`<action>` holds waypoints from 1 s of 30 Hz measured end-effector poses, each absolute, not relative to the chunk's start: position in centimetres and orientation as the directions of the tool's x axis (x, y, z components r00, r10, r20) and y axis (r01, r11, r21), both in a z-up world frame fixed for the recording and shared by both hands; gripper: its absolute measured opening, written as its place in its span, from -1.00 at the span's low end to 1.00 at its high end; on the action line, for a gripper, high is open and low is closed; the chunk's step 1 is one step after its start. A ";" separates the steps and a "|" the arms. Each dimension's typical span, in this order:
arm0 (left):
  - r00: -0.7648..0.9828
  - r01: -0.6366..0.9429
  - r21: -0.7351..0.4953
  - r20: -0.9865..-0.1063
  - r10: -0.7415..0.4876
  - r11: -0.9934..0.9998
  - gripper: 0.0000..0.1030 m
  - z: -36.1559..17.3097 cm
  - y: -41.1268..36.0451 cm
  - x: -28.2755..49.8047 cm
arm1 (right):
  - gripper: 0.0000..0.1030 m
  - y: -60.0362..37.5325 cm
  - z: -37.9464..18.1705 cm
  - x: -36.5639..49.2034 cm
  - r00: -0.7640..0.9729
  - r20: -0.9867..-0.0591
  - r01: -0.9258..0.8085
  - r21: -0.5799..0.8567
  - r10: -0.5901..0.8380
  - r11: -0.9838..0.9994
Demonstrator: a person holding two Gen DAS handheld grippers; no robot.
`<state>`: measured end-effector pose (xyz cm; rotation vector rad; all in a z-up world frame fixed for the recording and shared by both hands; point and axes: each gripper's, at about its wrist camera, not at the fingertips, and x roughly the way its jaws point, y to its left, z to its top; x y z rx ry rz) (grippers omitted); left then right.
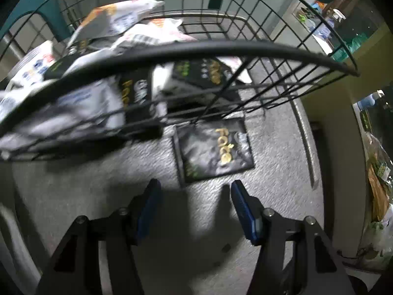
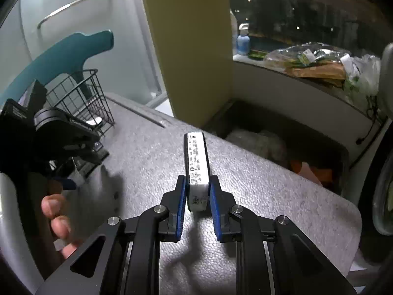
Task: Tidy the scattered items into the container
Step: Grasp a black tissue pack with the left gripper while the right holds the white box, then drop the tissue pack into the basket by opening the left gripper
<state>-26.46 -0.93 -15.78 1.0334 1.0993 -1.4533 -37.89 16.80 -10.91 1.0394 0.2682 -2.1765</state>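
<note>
A black wire basket point(image 1: 221, 46) stands on the grey table, holding several white and black packets point(image 1: 103, 24). One black packet with gold lettering point(image 1: 213, 150) lies flat on the table just in front of the basket. My left gripper point(image 1: 195, 191) is open and empty, just short of that packet. My right gripper point(image 2: 196, 184) is shut on a narrow white box point(image 2: 196, 162) with printed text, held on edge above the table. The basket point(image 2: 83, 98) shows far left in the right wrist view, behind the left gripper's body point(image 2: 49, 132).
The grey textured table point(image 2: 270, 191) ends at a rounded right edge. A teal chair point(image 2: 73, 51) stands behind the basket. A yellow pillar point(image 2: 191, 49) and a windowsill with bags point(image 2: 319, 64) and a bottle point(image 2: 243, 39) lie beyond. A dark bin point(image 2: 282, 145) sits below the table's far edge.
</note>
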 end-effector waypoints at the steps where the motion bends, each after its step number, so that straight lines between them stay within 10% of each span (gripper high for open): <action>1: -0.128 0.988 -0.105 -0.967 -0.221 -0.113 0.26 -15.7 -1.1 -27.1 | -0.63 16.7 -10.9 -38.0 -0.435 -0.746 0.671 0.105 -0.504 -0.734; 12: -0.103 0.990 -0.076 -0.965 -0.242 -0.118 0.24 -16.4 -1.8 -29.4 | -0.63 16.6 -10.7 -38.5 -0.444 -0.744 0.663 0.102 -0.499 -0.742; 24: -0.179 0.954 -0.107 -0.953 -0.245 -0.279 -0.86 -16.2 -0.3 -27.0 | -0.63 17.6 -9.9 -36.1 -0.491 -0.728 0.613 0.102 -0.479 -0.784; 30: -0.246 0.913 -0.150 -0.944 -0.221 -0.378 -0.86 -16.2 1.4 -24.7 | -0.63 18.3 -9.8 -34.2 -0.502 -0.726 0.584 0.116 -0.470 -0.804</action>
